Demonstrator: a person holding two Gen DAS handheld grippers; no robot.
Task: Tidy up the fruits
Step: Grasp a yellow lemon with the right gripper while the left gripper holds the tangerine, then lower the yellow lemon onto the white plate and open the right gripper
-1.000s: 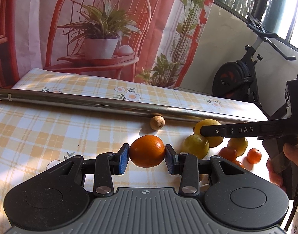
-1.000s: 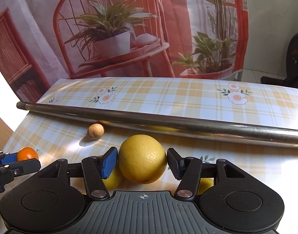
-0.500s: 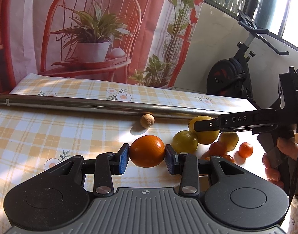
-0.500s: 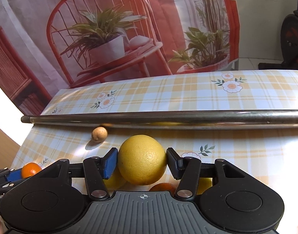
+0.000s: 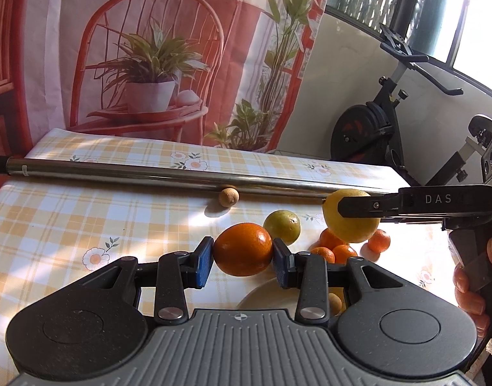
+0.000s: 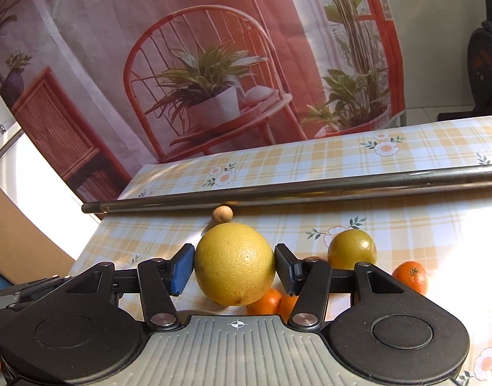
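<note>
My left gripper (image 5: 242, 259) is shut on an orange (image 5: 242, 249), held above the checked tablecloth. My right gripper (image 6: 234, 268) is shut on a large yellow citrus (image 6: 234, 263); the left wrist view shows that citrus (image 5: 350, 220) lifted at the right under a black finger (image 5: 406, 204). Below it lie several small tangerines (image 5: 344, 254) and a green-yellow fruit (image 5: 283, 226), also in the right wrist view (image 6: 352, 249). A small brown round fruit (image 5: 228, 197) rests against the metal pipe (image 5: 133, 175).
A pale plate's rim (image 5: 265, 297) shows just under my left gripper, with another small brown fruit (image 5: 335, 303) on it. The pipe (image 6: 310, 189) crosses the table's far side. An exercise bike (image 5: 371, 128) stands beyond the right edge, a printed curtain behind.
Both grippers have risen with their fruit still held. The yellow citrus now hangs above the tangerines, and the plate has come into view under my left gripper.
</note>
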